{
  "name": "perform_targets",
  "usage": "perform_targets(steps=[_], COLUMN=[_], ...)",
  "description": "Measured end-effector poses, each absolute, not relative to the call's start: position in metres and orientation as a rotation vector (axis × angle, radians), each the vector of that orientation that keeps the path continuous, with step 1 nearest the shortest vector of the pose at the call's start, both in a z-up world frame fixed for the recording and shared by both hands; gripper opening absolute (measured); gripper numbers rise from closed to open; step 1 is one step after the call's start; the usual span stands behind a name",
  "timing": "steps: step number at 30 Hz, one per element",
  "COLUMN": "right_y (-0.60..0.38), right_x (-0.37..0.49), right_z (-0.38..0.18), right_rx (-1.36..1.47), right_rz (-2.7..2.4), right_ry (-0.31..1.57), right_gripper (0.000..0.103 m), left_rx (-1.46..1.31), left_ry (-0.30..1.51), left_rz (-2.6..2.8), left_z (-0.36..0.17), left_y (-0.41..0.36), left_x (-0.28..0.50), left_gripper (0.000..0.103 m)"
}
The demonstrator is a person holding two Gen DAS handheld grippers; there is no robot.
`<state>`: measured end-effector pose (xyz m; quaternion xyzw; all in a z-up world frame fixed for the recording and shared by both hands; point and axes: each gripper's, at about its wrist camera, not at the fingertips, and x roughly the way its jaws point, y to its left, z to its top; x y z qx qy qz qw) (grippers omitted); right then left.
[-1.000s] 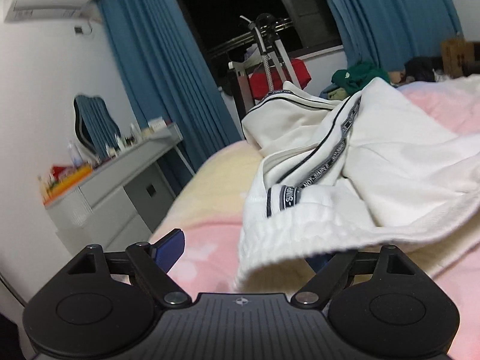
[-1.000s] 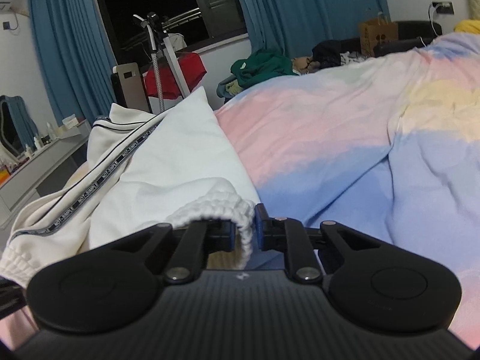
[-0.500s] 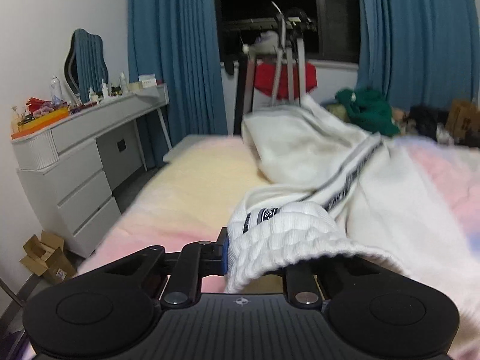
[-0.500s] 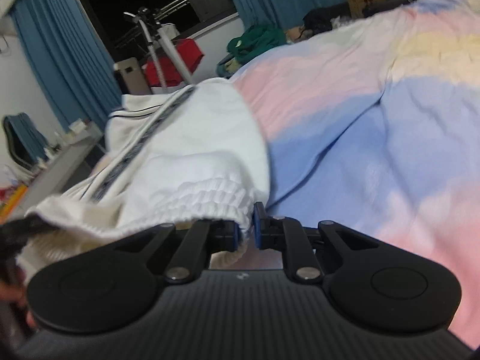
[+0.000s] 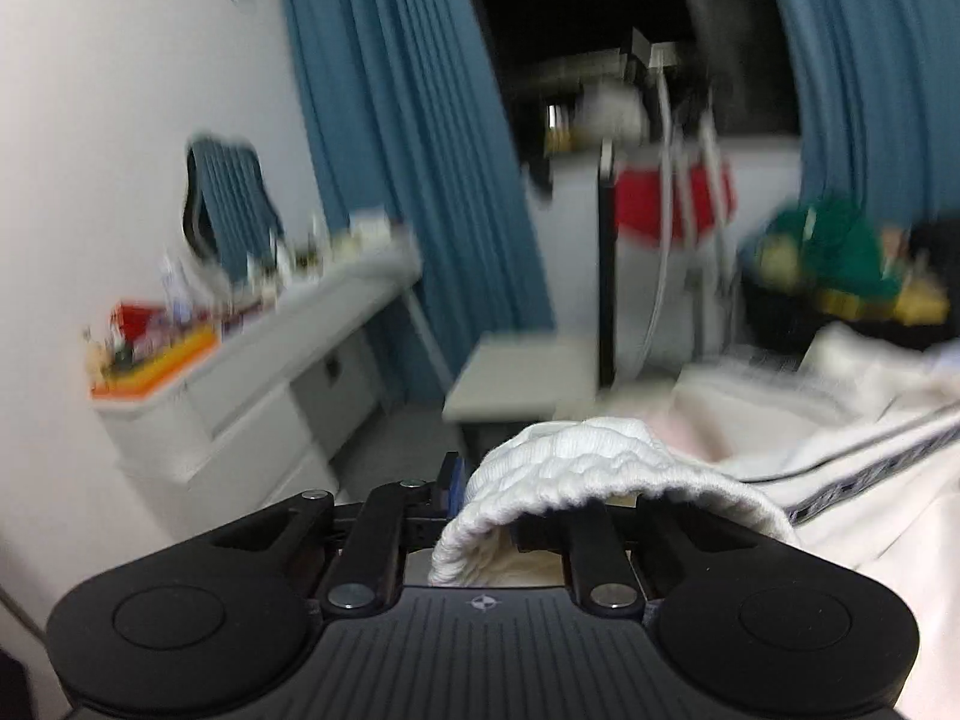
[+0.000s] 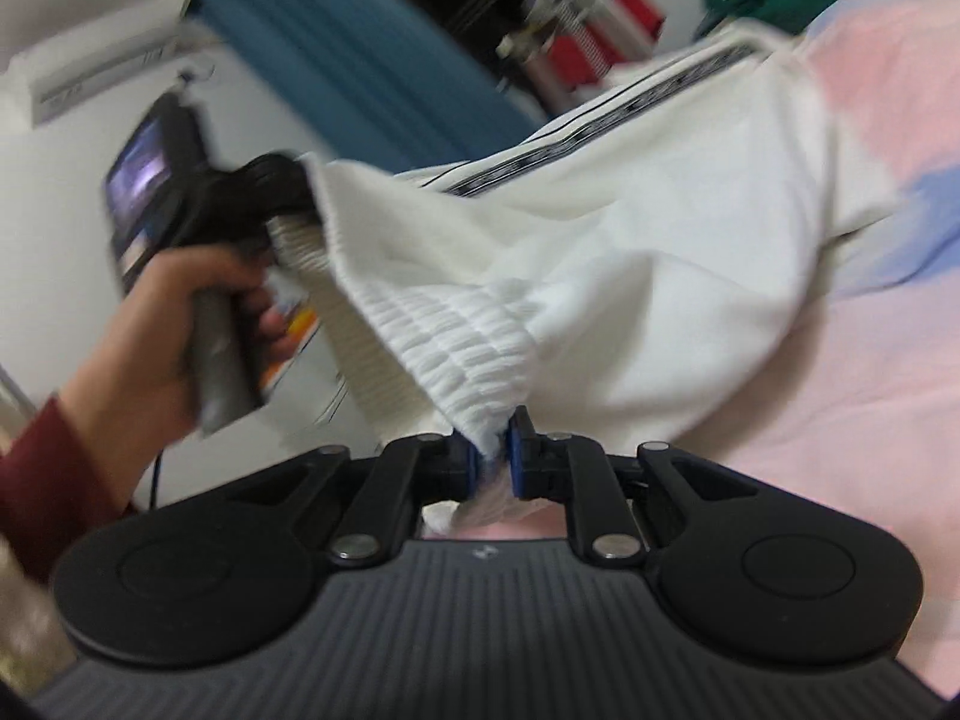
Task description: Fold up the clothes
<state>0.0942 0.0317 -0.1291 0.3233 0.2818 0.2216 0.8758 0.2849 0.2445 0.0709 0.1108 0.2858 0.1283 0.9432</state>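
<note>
Since a second ago both grippers have lifted the white track pants (image 6: 600,252) off the bed (image 6: 840,450). Left gripper (image 5: 486,498), its jaws just closed, pinches one end of the ribbed waistband (image 6: 444,336); right gripper (image 6: 493,456) clamps the other. The waistband spans between them, legs trailing toward the bed's far edge. Motion blur hides the cuffs.

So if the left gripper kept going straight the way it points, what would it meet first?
Probably the small grey table beyond the white ribbed waistband that the left gripper clamps; blur leaves depth unclear.
</note>
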Motion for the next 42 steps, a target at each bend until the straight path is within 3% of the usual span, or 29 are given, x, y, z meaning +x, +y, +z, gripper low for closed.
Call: perform_targets(steps=[6,8,10,12,13,14,15,16,17,30,36,42], right_y=[0.058,0.06,0.062,0.067,0.07,0.073,0.075,0.079,0.081,-0.031,-0.112,-0.158], right_x=[0.127,0.13,0.13,0.128,0.127,0.125,0.12,0.115,0.108,0.066,0.065,0.072], right_z=[-0.176,-0.173,-0.167,-0.162,-0.16,-0.158,-0.157,-0.153,-0.149,-0.074,-0.048,-0.073], right_rx=[0.51,0.463,0.438,0.415,0.403,0.393,0.386,0.377,0.359,0.233,0.134,0.095], right_rz=[0.42,0.433,0.455,0.468,0.474,0.487,0.507,0.527,0.547,0.456,0.316,0.189], right_ry=[0.763,0.747,0.732,0.721,0.716,0.703,0.683,0.659,0.634,0.422,0.349,0.295], right_gripper=[0.014,0.014,0.016,0.021,0.033,0.052,0.062,0.082,0.089,0.088,0.088,0.088], left_rx=[0.115,0.098,0.102,0.097,0.097,0.102,0.113,0.126,0.139,0.138,0.073,0.049], left_ry=[0.754,0.747,0.741,0.749,0.76,0.763,0.753,0.74,0.723,0.411,0.358,0.353], left_rz=[0.291,0.301,0.329,0.338,0.337,0.338,0.341,0.345,0.346,0.115,0.035,0.057], left_z=[0.0,-0.007,-0.007,-0.004,-0.001,0.003,0.006,0.01,0.015,0.068,0.043,-0.004], left_y=[0.283,0.289,0.293,0.299,0.302,0.306,0.309,0.311,0.31,0.18,0.097,0.058], left_x=[0.296,0.285,0.278,0.266,0.261,0.255,0.244,0.231,0.218,0.051,0.027,0.038], left_gripper=[0.026,0.037,0.059,0.073,0.078,0.08,0.084,0.087,0.087,0.097,0.097,0.097])
